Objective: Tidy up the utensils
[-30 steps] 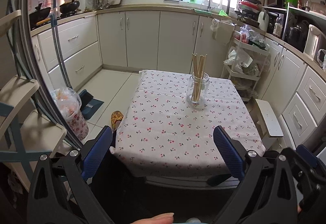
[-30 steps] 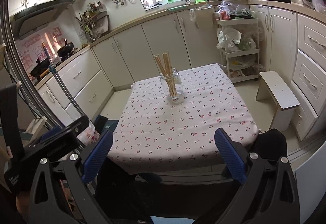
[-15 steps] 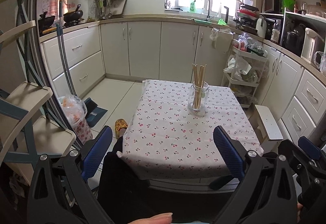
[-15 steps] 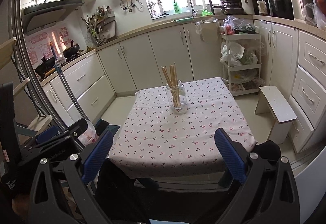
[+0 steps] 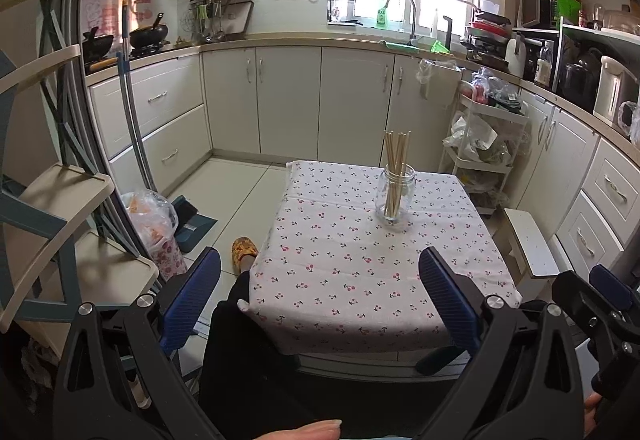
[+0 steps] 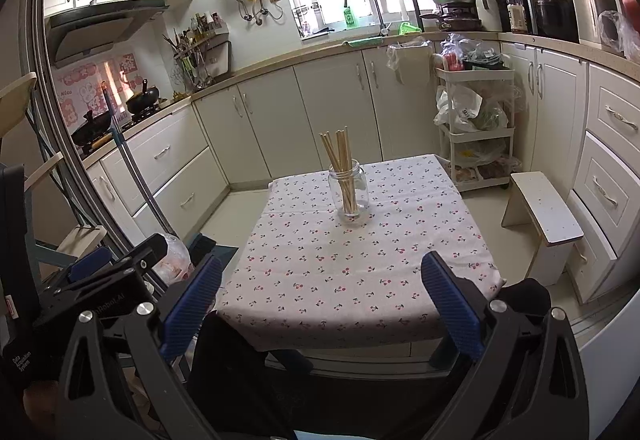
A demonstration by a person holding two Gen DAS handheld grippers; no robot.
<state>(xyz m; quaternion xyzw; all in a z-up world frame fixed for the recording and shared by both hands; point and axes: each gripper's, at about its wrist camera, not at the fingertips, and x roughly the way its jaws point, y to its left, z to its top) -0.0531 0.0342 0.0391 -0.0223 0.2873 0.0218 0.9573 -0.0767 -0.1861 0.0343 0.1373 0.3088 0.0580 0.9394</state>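
A clear glass jar (image 5: 394, 195) stands upright toward the far side of a small table with a cherry-print cloth (image 5: 340, 272). Several wooden chopsticks (image 5: 396, 163) stand in it, leaning together. The jar (image 6: 349, 195) and chopsticks (image 6: 340, 163) also show in the right wrist view, on the same table (image 6: 340, 280). My left gripper (image 5: 320, 304) is open and empty, held back from the table's near edge. My right gripper (image 6: 320, 304) is open and empty, also well short of the jar. The left gripper's body (image 6: 100, 280) shows at lower left in the right wrist view.
Kitchen cabinets (image 5: 288, 99) run along the back and right walls. A white trolley with bags (image 5: 480, 143) and a small white stool (image 5: 528, 244) stand right of the table. A bin bag (image 5: 152, 224), dustpan and slipper (image 5: 244, 248) lie on the floor left. A shelf frame (image 5: 52, 199) stands at left.
Both grippers have pulled back and risen away from the table; the jar and table look smaller and farther. Both stay open and empty.
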